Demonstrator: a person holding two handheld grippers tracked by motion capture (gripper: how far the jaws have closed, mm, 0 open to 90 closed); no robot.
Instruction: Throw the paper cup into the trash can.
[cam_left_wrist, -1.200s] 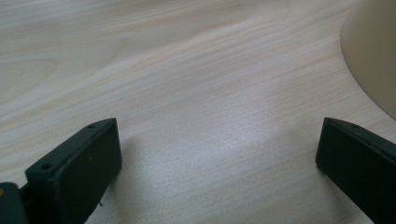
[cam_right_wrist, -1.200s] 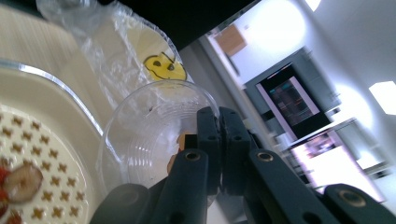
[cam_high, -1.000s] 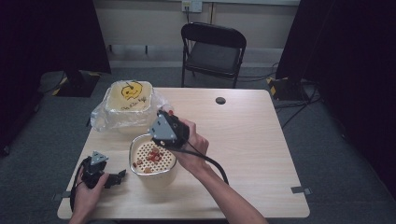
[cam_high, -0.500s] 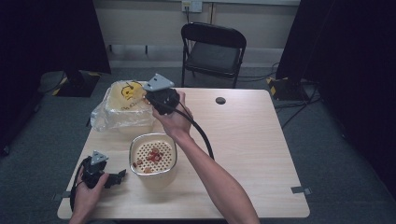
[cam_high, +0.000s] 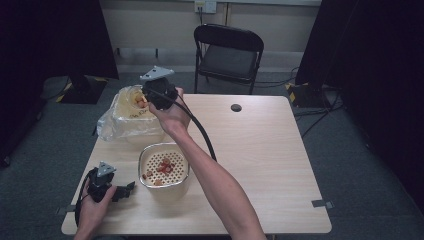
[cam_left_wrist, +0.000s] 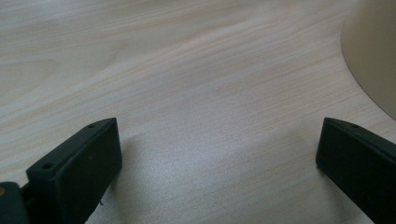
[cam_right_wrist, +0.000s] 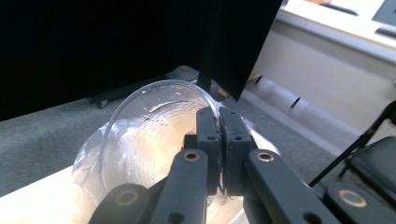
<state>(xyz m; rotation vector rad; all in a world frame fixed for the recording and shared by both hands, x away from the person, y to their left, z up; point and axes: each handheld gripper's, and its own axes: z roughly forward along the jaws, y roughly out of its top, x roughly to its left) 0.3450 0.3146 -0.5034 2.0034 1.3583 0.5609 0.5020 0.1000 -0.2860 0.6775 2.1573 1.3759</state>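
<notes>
My right gripper (cam_high: 152, 95) hangs over the cream tub (cam_high: 125, 122) at the table's back left. In the right gripper view its jaws (cam_right_wrist: 218, 128) are shut on the rim of a clear plastic cup (cam_right_wrist: 144, 135), which is tipped on its side with wet streaks inside. A cream bowl with a perforated insert (cam_high: 164, 170) stands near the front, with red and orange pieces (cam_high: 163, 167) in it. My left gripper (cam_high: 126, 190) rests on the table left of that bowl, jaws (cam_left_wrist: 217, 158) wide open with bare wood between them; the bowl's wall (cam_left_wrist: 373, 56) is at the upper right.
The tub sits in a crumpled clear plastic bag (cam_high: 107, 127). A black folding chair (cam_high: 230, 55) stands behind the table (cam_high: 270, 165), and a round black cable hole (cam_high: 236, 107) lies near the far edge. The right gripper's cable (cam_high: 202, 132) trails along the forearm.
My right gripper has gone from just above the perforated bowl up and back-left to over the tub, carrying the cup. The left gripper has stayed put.
</notes>
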